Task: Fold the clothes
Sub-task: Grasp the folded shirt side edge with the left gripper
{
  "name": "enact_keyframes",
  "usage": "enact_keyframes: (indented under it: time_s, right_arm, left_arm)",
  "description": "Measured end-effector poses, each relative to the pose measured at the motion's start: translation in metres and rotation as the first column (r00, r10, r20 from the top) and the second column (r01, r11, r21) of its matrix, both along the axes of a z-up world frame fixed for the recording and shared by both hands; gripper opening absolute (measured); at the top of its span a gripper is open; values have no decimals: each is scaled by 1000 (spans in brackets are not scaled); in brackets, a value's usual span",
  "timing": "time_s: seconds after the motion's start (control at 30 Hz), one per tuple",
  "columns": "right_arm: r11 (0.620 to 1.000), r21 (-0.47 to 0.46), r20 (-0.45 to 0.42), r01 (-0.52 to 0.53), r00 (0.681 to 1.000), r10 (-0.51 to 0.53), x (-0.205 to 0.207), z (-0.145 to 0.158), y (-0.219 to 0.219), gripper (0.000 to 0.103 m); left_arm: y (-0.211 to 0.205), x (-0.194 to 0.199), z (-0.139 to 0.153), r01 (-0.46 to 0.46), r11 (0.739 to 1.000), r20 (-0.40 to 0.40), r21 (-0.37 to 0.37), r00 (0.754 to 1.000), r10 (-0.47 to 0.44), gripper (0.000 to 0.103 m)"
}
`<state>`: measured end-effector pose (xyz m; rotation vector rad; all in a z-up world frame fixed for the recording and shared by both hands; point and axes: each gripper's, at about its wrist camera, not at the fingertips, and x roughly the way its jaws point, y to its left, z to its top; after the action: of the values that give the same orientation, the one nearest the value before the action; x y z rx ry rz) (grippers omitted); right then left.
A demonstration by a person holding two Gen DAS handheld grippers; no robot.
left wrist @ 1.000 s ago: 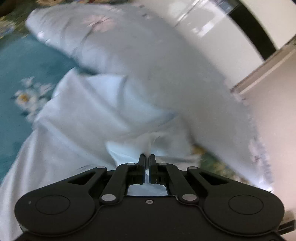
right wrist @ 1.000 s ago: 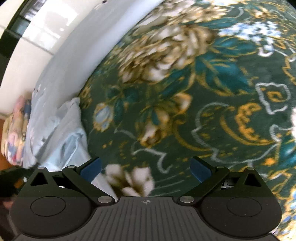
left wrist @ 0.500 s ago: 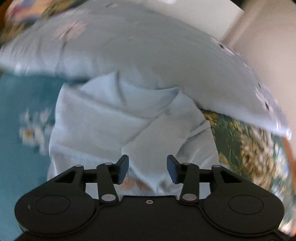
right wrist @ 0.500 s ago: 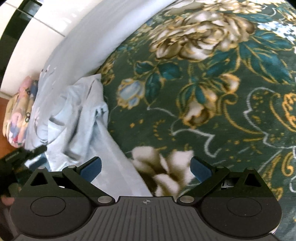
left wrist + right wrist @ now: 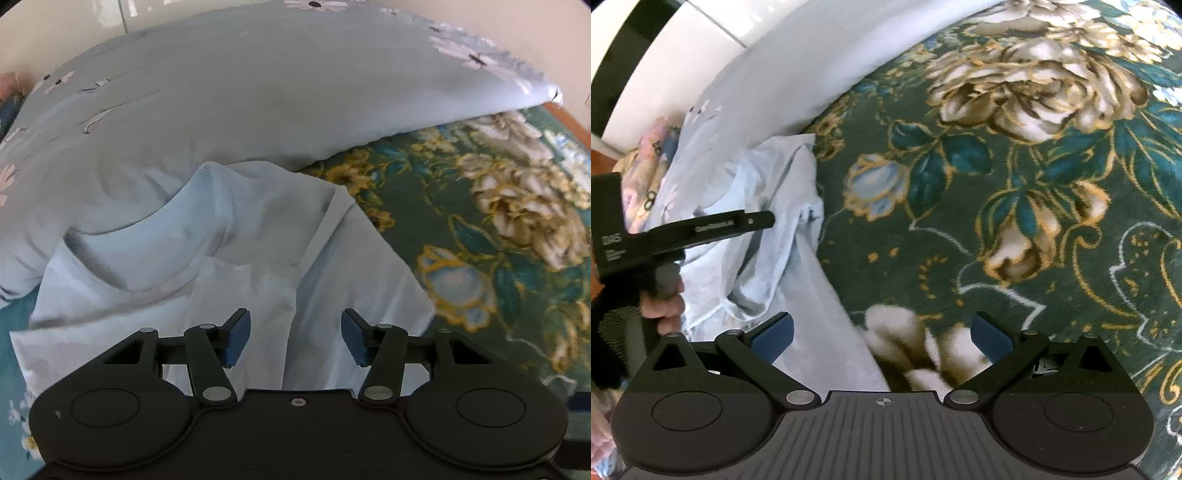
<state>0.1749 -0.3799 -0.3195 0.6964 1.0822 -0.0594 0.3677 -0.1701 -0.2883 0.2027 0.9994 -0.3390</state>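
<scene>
Letting go is the news on the left: the left gripper (image 5: pixel 295 338), which a second ago was pinched tight on a bunch of the shirt (image 5: pixel 236 266), now has its jaws spread wide with nothing between them, and the cloth it carried lies dropped on the bed (image 5: pixel 480 229). The shirt sits against the foot of the pale pillow (image 5: pixel 258 96), its collar turned up toward the pillow and one side panel doubled over the chest, so a first fold looks laid though rumpled. From the right wrist camera the same left tool shows as a black handle in the left hand (image 5: pixel 663 302), level above the shirt's middle.

Beyond the shirt, away from the pillow, the floral bedspread is bare of clothing. The right gripper (image 5: pixel 882 334) has its jaws released as before and empty, but it has come closer: the shirt's long hem edge (image 5: pixel 827 325) now runs in between its fingers, where earlier only bedspread showed. My reading is that the next grasp falls to this side, taking the hem edge to bring the lower part up toward the pillow.
</scene>
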Motion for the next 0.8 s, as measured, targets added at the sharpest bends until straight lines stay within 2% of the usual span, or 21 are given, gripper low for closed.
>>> enact_keyframes:
  time_s: [0.07, 0.13, 0.2, 0.23, 0.3, 0.4, 0.5, 0.6, 0.7, 0.77, 0.8]
  right_arm:
    - [1000, 3, -7, 13, 1000, -13, 0, -3, -5, 103]
    - [1000, 4, -16, 26, 1000, -26, 0, -6, -9, 103]
    - [999, 6, -24, 33, 999, -32, 0, -8, -11, 103]
    - [999, 9, -28, 36, 999, -35, 1, -10, -12, 103]
    - [999, 12, -29, 35, 999, -35, 3, -11, -12, 103]
    - [1000, 14, -27, 25, 999, -25, 6, -11, -9, 103]
    - [1000, 19, -26, 12, 1000, -11, 12, -11, -4, 103]
    - [999, 34, -13, -9, 1000, 10, 20, -10, 5, 103]
    - [998, 41, 8, -41, 999, 40, 32, -7, 19, 103]
    - [997, 50, 22, -60, 998, 58, 39, -6, 29, 103]
    - [996, 54, 29, -71, 997, 70, 42, -5, 34, 103]
  left_arm:
    - [-12, 6, -7, 24, 999, 4, 25, 1000, -24, 50]
    - [-18, 12, -11, 23, 999, 10, 37, 1000, -23, 41]
    - [-19, 17, -13, 9, 999, 2, 40, 1000, -9, 27]
    - [-19, 18, -15, 8, 999, -4, 42, 1000, -8, 23]
    - [-17, 19, -15, -3, 1000, 6, 31, 1000, 3, 5]
    - [-3, 14, 2, -52, 998, 66, -40, 996, 55, 2]
    - [24, 10, 29, -134, 981, 111, -141, 982, 150, 1]
    - [67, 6, 58, -253, 935, 137, -250, 946, 293, 1]
    - [116, -4, 85, -357, 860, 148, -365, 890, 432, 0]
    - [146, -14, 99, -392, 823, 175, -410, 852, 493, 0]
    - [158, -20, 102, -407, 815, 185, -413, 838, 513, 0]
